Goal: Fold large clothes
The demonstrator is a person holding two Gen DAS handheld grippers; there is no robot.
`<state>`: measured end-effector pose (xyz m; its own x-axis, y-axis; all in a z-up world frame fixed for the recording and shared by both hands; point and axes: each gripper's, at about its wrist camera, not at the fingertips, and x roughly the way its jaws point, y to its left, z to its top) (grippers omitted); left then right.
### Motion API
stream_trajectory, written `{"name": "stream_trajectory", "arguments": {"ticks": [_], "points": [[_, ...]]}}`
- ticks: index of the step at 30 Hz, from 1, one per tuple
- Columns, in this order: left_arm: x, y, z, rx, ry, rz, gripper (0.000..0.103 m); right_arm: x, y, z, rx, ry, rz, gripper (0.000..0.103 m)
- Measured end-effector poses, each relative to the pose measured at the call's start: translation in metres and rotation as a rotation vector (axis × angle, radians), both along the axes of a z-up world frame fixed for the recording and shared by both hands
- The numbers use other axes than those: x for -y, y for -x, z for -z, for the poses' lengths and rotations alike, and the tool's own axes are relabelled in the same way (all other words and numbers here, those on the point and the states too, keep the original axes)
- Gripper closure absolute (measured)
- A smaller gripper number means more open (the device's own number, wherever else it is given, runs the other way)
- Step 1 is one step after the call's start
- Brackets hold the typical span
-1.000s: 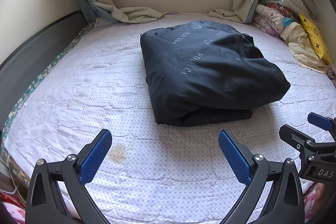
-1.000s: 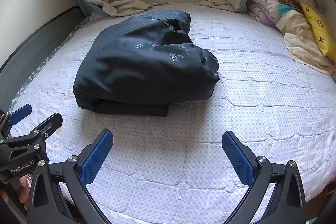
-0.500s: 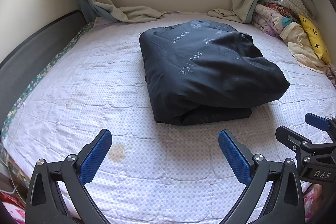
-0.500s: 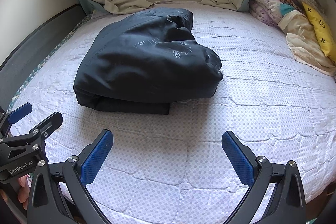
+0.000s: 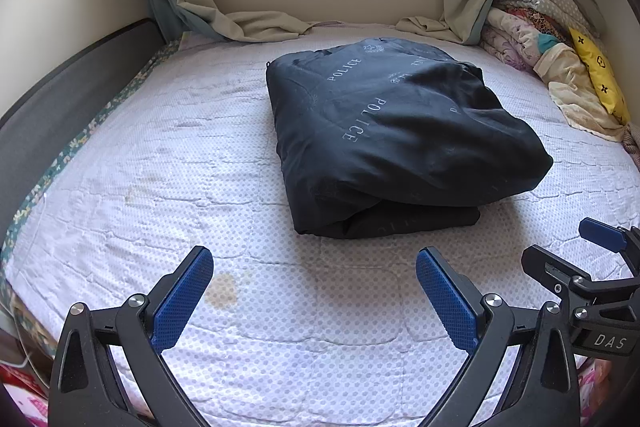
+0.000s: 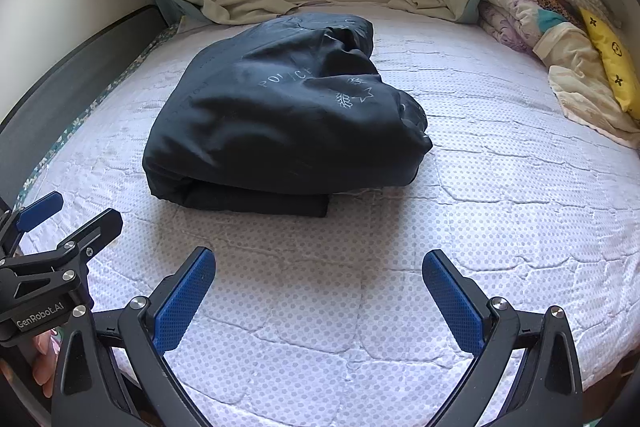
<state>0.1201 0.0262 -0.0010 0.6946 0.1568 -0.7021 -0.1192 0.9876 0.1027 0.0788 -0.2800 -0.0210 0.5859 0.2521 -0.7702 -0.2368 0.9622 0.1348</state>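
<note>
Clearly, from the left wrist view, the left tongs (image 5: 310,291) stand wide open and empty, low over the near part of the bed (image 5: 132,155). The dark garment (image 5: 384,131), already folded into a thick bundle, lies ahead and somewhat right of them, well apart, with bare quilt between. Its long axis looks to run from the near edge back toward the window, the loose, puffed side bulging to the right. The right tongs (image 5: 600,247) show at the right edge, about level with the bundle's near right corner.

From the right wrist view, the right tongs (image 6: 320,295) also gape wide with nothing held. Here the garment (image 6: 280,115) lies ahead and to the left, its near folded edge facing the tongs. The left tongs (image 6: 64,215) sit at the far left. Neither looks plainly nearer; the puffed side seems the right's to reach.
</note>
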Motion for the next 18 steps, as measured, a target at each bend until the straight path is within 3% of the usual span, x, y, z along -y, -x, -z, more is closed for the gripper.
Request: {"name": "stream_trajectory", "arguments": {"ticks": [18], "points": [[-0.0027, 0.0012, -0.0011, 0.017, -0.003, -0.014, 0.0, 0.0005, 0.0002, -0.0001, 0.0, -0.001, 0.004, 0.0]]}}
